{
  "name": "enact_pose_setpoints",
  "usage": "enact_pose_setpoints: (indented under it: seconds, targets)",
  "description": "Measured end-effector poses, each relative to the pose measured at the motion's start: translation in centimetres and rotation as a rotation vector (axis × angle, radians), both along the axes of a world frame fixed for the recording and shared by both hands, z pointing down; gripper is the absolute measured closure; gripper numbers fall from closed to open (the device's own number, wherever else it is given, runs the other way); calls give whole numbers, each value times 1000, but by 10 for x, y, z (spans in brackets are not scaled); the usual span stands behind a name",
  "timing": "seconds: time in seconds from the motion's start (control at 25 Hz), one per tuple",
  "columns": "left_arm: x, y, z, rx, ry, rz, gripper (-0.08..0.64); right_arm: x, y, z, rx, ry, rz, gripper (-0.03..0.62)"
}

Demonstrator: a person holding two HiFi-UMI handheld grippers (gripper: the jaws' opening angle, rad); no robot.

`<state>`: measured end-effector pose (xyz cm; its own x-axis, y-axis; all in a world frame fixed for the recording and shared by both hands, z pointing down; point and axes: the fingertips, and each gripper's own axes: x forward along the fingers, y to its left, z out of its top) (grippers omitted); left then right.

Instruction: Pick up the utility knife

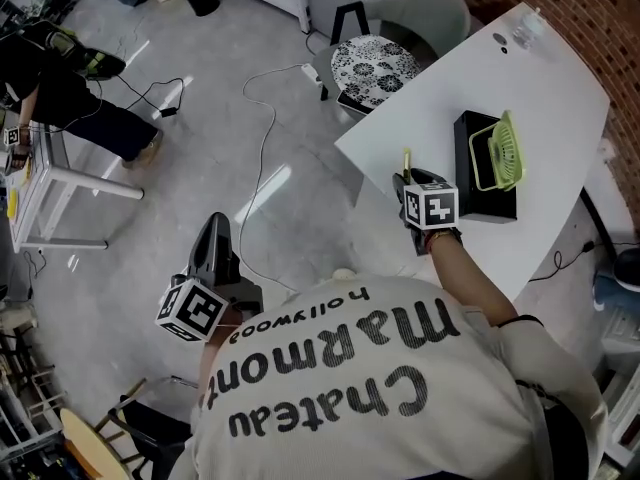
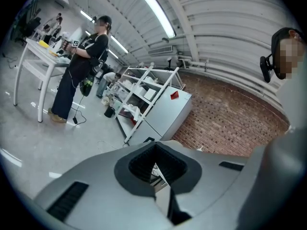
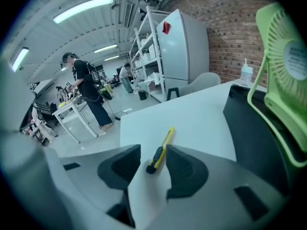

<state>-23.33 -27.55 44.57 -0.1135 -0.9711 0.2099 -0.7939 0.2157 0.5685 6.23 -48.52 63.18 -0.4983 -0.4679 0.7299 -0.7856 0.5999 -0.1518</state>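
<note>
The approach looks to be in hand: the right gripper, jaws wide and holding nothing, brackets the near black end of the yellow utility knife lying on the white table, so next it probably must settle lower and clench, while the left gripper is clenched on nothing.

Utility knife on table, just left of box bearing fan

You wear a pale beige short-sleeved T-shirt with big black lettering across its back, and you carry a smooth grey-shelled left gripper and right gripper, each with dark ribbed fingers and, on top, a white cube bearing black square markers.
</note>
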Motion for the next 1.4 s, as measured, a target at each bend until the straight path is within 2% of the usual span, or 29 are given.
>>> enact_pose_setpoints:
  seconds: [0.24,0.8,1.08,1.16,1.4]
  targets:
    - [-4,1,2,-5,-3,-6,560,4,-4,9,-3,82,10,422]
    - [-3,-14,6,-4,2,26,558,4,-7,10,6,94,13,453]
    - [-3,-5,6,-4,-5,20,560,9,-9,9,1,88,68,488]
    - [-5,0,7,-4,-2,11,558,13,-8,10,-9,84,93,520]
    - [-10,10,3,15,10,15,558,16,4,10,-37,84,122,525]
